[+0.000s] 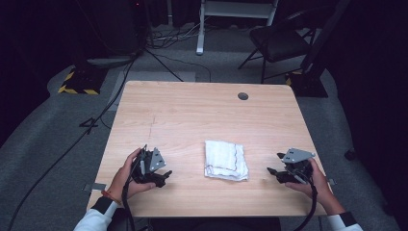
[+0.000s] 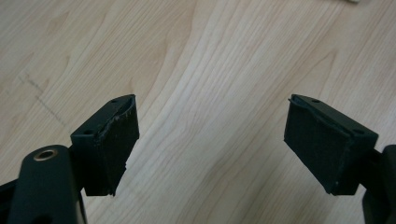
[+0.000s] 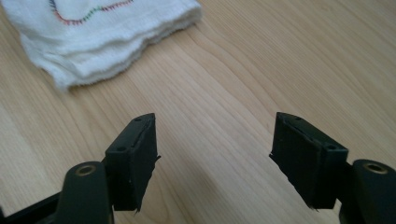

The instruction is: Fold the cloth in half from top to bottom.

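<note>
A folded white cloth [image 1: 226, 160] lies on the table [image 1: 192, 110] between the two grippers, touching neither — the left gripper [image 1: 161, 179] and the right gripper [image 1: 274, 169] both hold their jaws wide apart, empty, over bare wood. Nothing stands between jaws and cloth.

Dark studio: black curtains, floor cables [image 1: 62, 154], folding chair [image 1: 279, 43].
</note>
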The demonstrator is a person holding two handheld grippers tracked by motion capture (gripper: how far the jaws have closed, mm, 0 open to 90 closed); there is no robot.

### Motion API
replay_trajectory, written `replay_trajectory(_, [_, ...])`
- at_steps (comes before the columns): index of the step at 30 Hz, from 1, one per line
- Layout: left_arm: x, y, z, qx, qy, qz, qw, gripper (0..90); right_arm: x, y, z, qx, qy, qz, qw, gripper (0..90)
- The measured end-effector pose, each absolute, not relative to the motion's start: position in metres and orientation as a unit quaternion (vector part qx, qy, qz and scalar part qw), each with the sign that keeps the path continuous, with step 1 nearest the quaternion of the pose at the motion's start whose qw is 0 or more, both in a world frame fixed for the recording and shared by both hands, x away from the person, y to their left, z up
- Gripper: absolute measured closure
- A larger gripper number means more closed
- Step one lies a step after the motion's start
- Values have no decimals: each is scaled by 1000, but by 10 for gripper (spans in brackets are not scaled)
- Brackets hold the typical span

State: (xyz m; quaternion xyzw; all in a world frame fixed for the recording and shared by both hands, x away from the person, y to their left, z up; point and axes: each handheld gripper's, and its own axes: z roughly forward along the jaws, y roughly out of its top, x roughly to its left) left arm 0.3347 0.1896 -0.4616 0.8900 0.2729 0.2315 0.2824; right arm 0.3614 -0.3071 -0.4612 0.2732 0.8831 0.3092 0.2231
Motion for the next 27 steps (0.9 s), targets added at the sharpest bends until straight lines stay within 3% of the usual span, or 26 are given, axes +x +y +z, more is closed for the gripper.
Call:
replay_trajectory(12, [334,221,-477,881,314,224,274,182,356,-353,-480,339,865,298,218,294])
replay_trajectory(27, [329,271,-502,846,387,165,328,167,349,-401,-498,425,817,339,191,251])
